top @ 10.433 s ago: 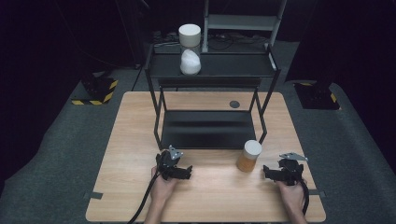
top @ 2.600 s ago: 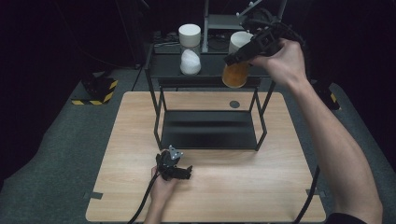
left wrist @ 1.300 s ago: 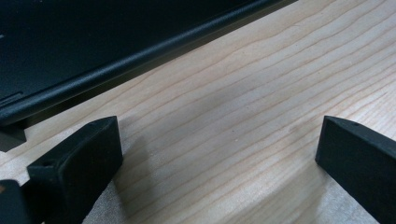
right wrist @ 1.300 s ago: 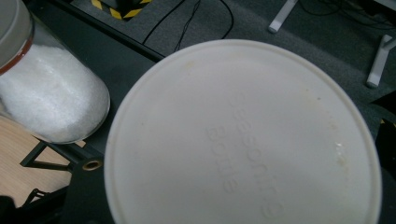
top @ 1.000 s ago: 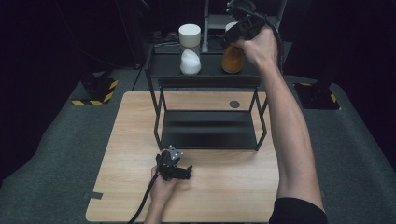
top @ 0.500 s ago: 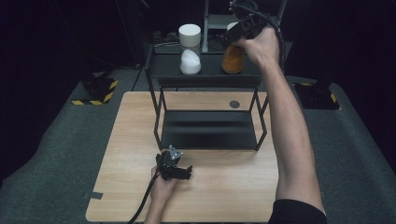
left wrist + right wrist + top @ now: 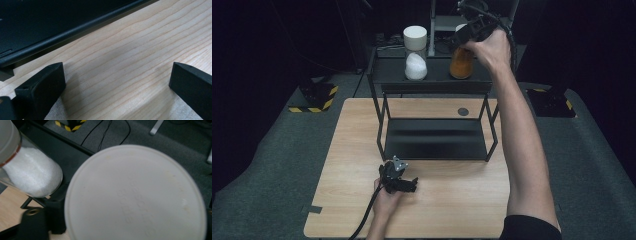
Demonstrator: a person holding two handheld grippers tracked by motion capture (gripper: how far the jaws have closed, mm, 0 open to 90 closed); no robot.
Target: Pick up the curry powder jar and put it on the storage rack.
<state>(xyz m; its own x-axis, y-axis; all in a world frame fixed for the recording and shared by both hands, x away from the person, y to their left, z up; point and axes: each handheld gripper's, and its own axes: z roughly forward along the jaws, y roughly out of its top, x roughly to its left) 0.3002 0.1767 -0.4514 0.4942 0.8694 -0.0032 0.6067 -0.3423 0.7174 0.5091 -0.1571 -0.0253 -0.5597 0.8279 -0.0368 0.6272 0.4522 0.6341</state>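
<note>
Orange-filled jar (image 7: 461, 62) now stands on the top of the black shelf rack (image 7: 432, 70), beside the jar of white powder (image 7: 416, 65); ten seconds ago it sat on the table (image 7: 347, 125) by my right hand. Over the last second it has barely shifted. My right gripper (image 7: 476, 27) is up at its white lid (image 7: 136, 195), which crowds that gripper's view; whether my fingers grasp it I cannot tell. My left gripper (image 7: 398, 177) has stayed on the table, fingers (image 7: 41, 87) spread wide, grasping nothing.
</note>
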